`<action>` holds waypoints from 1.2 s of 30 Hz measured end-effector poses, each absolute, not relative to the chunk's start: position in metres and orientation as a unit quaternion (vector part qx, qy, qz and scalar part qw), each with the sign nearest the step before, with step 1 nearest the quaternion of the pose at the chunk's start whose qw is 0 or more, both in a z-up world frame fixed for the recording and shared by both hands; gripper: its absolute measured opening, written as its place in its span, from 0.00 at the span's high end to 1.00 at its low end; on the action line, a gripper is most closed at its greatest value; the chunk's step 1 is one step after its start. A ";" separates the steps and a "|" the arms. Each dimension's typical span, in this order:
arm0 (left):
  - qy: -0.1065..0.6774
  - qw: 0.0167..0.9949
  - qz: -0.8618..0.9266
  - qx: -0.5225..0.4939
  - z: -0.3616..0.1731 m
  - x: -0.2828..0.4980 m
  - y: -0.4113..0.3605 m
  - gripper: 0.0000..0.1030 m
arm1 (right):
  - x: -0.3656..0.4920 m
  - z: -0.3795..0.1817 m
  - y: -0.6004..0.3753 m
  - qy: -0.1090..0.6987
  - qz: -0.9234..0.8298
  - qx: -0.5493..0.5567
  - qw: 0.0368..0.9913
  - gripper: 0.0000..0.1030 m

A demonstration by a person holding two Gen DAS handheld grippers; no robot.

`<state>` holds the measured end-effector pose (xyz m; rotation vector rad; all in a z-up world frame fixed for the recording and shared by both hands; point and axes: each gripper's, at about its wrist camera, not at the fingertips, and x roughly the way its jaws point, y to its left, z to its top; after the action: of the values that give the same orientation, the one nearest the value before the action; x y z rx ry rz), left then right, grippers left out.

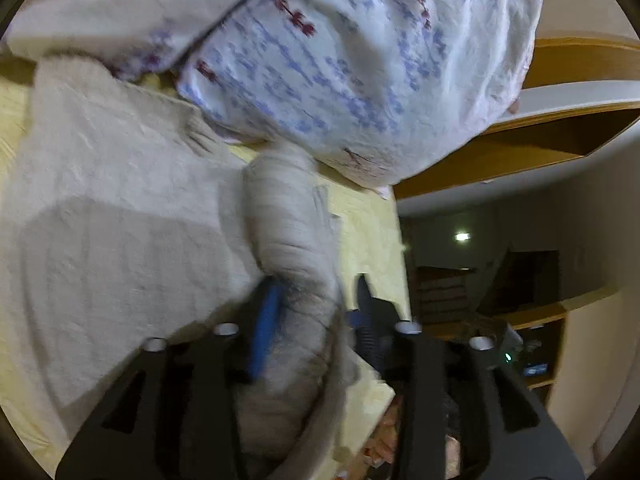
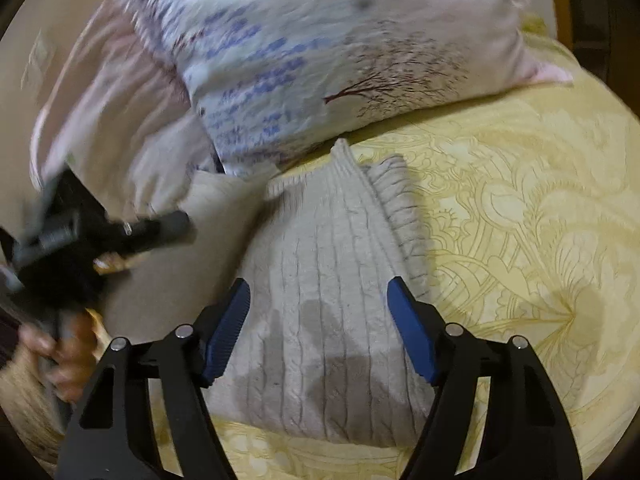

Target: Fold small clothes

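Note:
A beige knitted sweater [image 2: 320,280] lies on a yellow patterned bedsheet [image 2: 520,220]. My right gripper [image 2: 318,300] is open, its blue pads astride the sweater's ribbed part just above it. In the left wrist view the sweater's body [image 1: 112,208] spreads at left and a sleeve [image 1: 288,232] runs up between my left gripper's [image 1: 316,300] fingers, which stand partly apart around it. The left gripper also shows, blurred, in the right wrist view [image 2: 80,236], held by a hand.
A floral pillow [image 1: 360,60] lies at the sweater's far end, also in the right wrist view [image 2: 340,52]. The bed's edge [image 1: 396,240] drops to a dim room with wooden shelves [image 1: 540,148] at right.

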<state>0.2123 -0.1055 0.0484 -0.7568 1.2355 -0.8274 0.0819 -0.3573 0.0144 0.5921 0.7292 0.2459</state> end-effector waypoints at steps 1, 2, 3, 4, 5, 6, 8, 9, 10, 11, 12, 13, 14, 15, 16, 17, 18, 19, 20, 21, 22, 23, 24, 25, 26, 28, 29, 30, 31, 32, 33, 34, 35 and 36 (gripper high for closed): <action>0.544 0.667 -0.378 -0.341 0.051 0.212 -0.107 0.33 | 0.083 0.015 -0.363 0.347 0.129 0.309 0.876 0.31; 0.531 0.666 -0.395 -0.344 0.059 0.209 -0.107 0.21 | 0.085 0.014 -0.366 0.344 0.138 0.327 0.869 0.31; 0.519 0.672 -0.404 -0.342 0.067 0.207 -0.105 0.19 | 0.087 0.014 -0.372 0.340 0.156 0.357 0.856 0.31; 0.508 0.678 -0.409 -0.340 0.073 0.205 -0.100 0.17 | 0.088 0.013 -0.375 0.339 0.168 0.376 0.846 0.31; 0.497 0.684 -0.412 -0.339 0.079 0.203 -0.094 0.17 | 0.092 0.012 -0.377 0.339 0.186 0.400 0.831 0.31; 0.487 0.695 -0.406 -0.338 0.083 0.202 -0.085 0.17 | 0.091 0.012 -0.377 0.340 0.198 0.411 0.822 0.31; 0.474 0.728 -0.365 -0.335 0.088 0.199 -0.061 0.17 | 0.097 0.014 -0.376 0.346 0.219 0.424 0.808 0.31; 0.473 0.747 -0.332 -0.329 0.085 0.200 -0.047 0.17 | 0.102 0.013 -0.373 0.354 0.230 0.428 0.799 0.32; 0.475 0.757 -0.313 -0.323 0.083 0.200 -0.039 0.17 | 0.110 0.012 -0.368 0.363 0.235 0.428 0.794 0.32; 0.482 0.769 -0.282 -0.310 0.079 0.197 -0.027 0.17 | 0.115 0.010 -0.364 0.375 0.237 0.426 0.789 0.33; 0.492 0.776 -0.257 -0.300 0.073 0.196 -0.018 0.17 | 0.119 0.009 -0.360 0.383 0.239 0.423 0.786 0.33; 0.499 0.777 -0.244 -0.297 0.069 0.195 -0.014 0.17 | 0.120 0.007 -0.358 0.393 0.239 0.419 0.783 0.34; 0.506 0.775 -0.235 -0.297 0.064 0.193 -0.011 0.17 | 0.123 0.005 -0.354 0.403 0.238 0.416 0.780 0.35; 0.510 0.775 -0.228 -0.295 0.058 0.191 -0.009 0.17 | 0.126 0.002 -0.350 0.414 0.238 0.410 0.777 0.36; 0.517 0.776 -0.218 -0.288 0.053 0.188 -0.008 0.17 | 0.129 0.001 -0.347 0.422 0.237 0.406 0.775 0.37; 0.522 0.776 -0.213 -0.283 0.050 0.186 -0.007 0.17 | 0.132 -0.001 -0.343 0.427 0.240 0.405 0.772 0.41; 0.528 0.775 -0.210 -0.276 0.044 0.186 -0.010 0.17 | 0.134 -0.003 -0.341 0.429 0.246 0.407 0.768 0.44; 0.537 0.773 -0.209 -0.267 0.039 0.186 -0.013 0.17 | 0.137 -0.004 -0.339 0.432 0.251 0.410 0.763 0.50; 0.542 0.771 -0.208 -0.261 0.036 0.185 -0.013 0.17 | 0.140 -0.006 -0.335 0.436 0.254 0.411 0.760 0.53; 0.547 0.770 -0.209 -0.255 0.033 0.184 -0.015 0.17 | 0.143 -0.006 -0.333 0.437 0.253 0.411 0.759 0.54; 0.551 0.769 -0.209 -0.250 0.030 0.183 -0.018 0.17 | 0.145 -0.008 -0.331 0.439 0.255 0.412 0.757 0.55; 0.556 0.767 -0.209 -0.243 0.027 0.183 -0.022 0.17 | 0.147 -0.009 -0.330 0.438 0.256 0.416 0.755 0.56; 0.559 0.766 -0.209 -0.239 0.026 0.183 -0.027 0.17 | 0.150 -0.011 -0.328 0.436 0.255 0.423 0.752 0.57; 0.562 0.764 -0.209 -0.239 0.024 0.183 -0.028 0.17 | 0.152 -0.012 -0.327 0.434 0.253 0.429 0.751 0.60; 0.564 0.762 -0.209 -0.241 0.022 0.184 -0.029 0.17 | 0.155 -0.014 -0.327 0.433 0.249 0.432 0.751 0.70; 0.565 0.760 -0.209 -0.244 0.020 0.182 -0.030 0.16 | 0.157 -0.011 -0.325 0.427 0.242 0.427 0.760 0.80; 0.566 0.759 -0.209 -0.244 0.020 0.178 -0.021 0.16 | 0.155 -0.008 -0.325 0.420 0.240 0.419 0.768 0.81; 0.566 0.759 -0.209 -0.245 0.021 0.179 -0.021 0.15 | 0.153 0.001 -0.322 0.410 0.237 0.397 0.786 0.82; 0.565 0.759 -0.210 -0.247 0.021 0.178 -0.021 0.15 | 0.150 0.008 -0.322 0.403 0.235 0.379 0.799 0.83; 0.564 0.759 -0.210 -0.248 0.021 0.180 -0.025 0.15 | 0.147 0.016 -0.322 0.396 0.232 0.364 0.811 0.83; 0.563 0.759 -0.212 -0.251 0.021 0.179 -0.025 0.15 | 0.144 0.025 -0.324 0.388 0.228 0.349 0.822 0.83; 0.562 0.758 -0.213 -0.252 0.022 0.177 -0.022 0.14 | 0.142 0.031 -0.326 0.382 0.224 0.340 0.830 0.83; 0.562 0.757 -0.217 -0.252 0.023 0.176 -0.022 0.14 | 0.139 0.037 -0.330 0.376 0.218 0.332 0.837 0.83; 0.561 0.757 -0.221 -0.252 0.025 0.174 -0.022 0.14 | 0.135 0.043 -0.336 0.371 0.206 0.320 0.847 0.83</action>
<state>0.1740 -0.0224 0.0251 -0.5492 1.2230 -0.4808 0.1351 -0.3360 0.0430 0.6738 0.7815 0.4349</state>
